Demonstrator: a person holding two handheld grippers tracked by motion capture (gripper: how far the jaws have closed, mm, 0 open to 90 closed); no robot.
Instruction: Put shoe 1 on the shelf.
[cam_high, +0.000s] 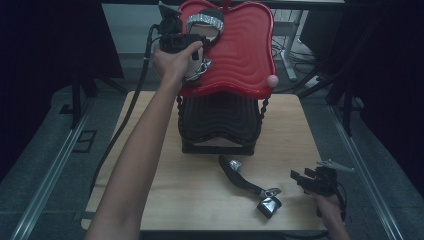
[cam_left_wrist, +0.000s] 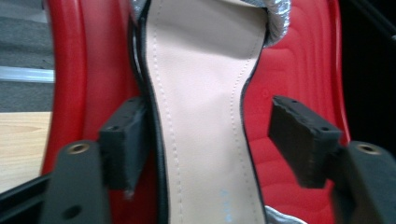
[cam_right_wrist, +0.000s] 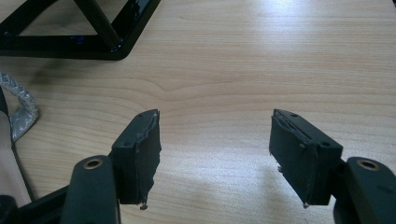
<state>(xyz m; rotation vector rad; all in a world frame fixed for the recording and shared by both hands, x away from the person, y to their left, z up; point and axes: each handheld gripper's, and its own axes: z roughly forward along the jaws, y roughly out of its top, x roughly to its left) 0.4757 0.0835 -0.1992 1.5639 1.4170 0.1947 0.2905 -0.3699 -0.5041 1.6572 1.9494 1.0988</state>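
On red tray (cam_left_wrist: 88, 70), L gripper (cam_left_wrist: 210, 140) jaws straddle sandal (cam_left_wrist: 201, 93); high view hides gap.

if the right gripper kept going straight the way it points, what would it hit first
Likely the bare table: the right gripper is open with nothing between its jaws, angled down at the wood. The black stand base lies farther ahead and to the left, though depth is hard to judge.

Left tool (cam_high: 200, 35) far forward on outstretched arm, jaws apart; right tool (cam_high: 300, 179) low, jaws wide.
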